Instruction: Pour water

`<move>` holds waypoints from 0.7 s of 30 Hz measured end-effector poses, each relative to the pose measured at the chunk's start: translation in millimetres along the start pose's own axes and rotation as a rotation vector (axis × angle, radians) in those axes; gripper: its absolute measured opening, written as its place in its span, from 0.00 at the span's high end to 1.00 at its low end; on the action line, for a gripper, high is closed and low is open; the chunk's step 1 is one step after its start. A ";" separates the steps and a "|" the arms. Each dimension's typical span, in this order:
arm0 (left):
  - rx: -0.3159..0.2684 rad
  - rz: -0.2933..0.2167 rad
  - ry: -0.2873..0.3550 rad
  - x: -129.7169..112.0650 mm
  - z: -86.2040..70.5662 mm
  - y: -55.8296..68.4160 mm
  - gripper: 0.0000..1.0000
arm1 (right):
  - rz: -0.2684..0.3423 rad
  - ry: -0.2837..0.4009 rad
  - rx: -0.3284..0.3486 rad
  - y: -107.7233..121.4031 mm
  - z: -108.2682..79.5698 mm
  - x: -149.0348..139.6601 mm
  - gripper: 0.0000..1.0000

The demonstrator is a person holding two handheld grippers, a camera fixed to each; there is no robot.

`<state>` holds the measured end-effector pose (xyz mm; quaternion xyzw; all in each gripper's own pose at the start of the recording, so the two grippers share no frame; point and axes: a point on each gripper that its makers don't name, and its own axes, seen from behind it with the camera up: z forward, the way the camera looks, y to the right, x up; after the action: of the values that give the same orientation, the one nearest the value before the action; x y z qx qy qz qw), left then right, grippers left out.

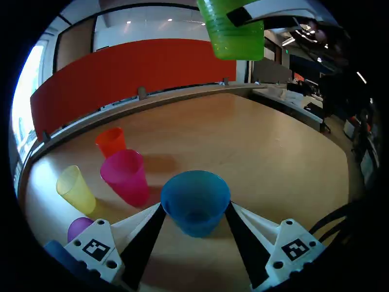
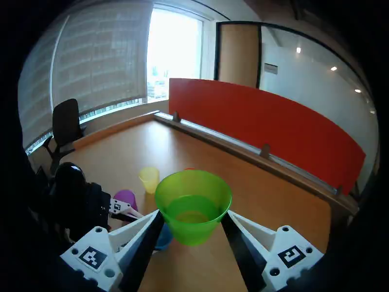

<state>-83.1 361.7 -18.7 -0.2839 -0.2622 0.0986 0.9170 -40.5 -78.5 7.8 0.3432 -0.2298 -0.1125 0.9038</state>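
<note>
While it hovers, right claw [image 2: 192, 215] clamps green cup [image 2: 193, 207].

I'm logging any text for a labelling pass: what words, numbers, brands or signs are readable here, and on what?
No words or numbers can be read.
Wall sign: too small and blurred to read.
Square markers on left claw and right claw: black-and-white patterns, no letters.
On the blue cup and the green cup: no print visible.

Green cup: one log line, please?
right claw shut on green cup, raised | left claw shut on blue cup | not pouring
</note>
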 end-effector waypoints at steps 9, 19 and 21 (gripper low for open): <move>0.032 0.032 -0.046 -14.0 -1.6 -5.2 0.07 | 0.004 -0.007 0.003 1.3 6.5 -4.4 0.15; 0.019 -0.003 -0.050 -15.6 -29.3 0.5 0.07 | 0.008 -0.006 0.005 8.6 24.1 -10.0 0.15; 0.018 -0.012 -0.050 -15.8 -38.6 2.2 0.07 | 0.009 -0.006 0.006 10.5 29.9 -10.9 0.16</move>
<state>-75.8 340.1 -53.7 -0.2713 -0.2859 0.1025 0.9133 -64.3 -83.8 30.9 0.3445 -0.2343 -0.1086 0.9026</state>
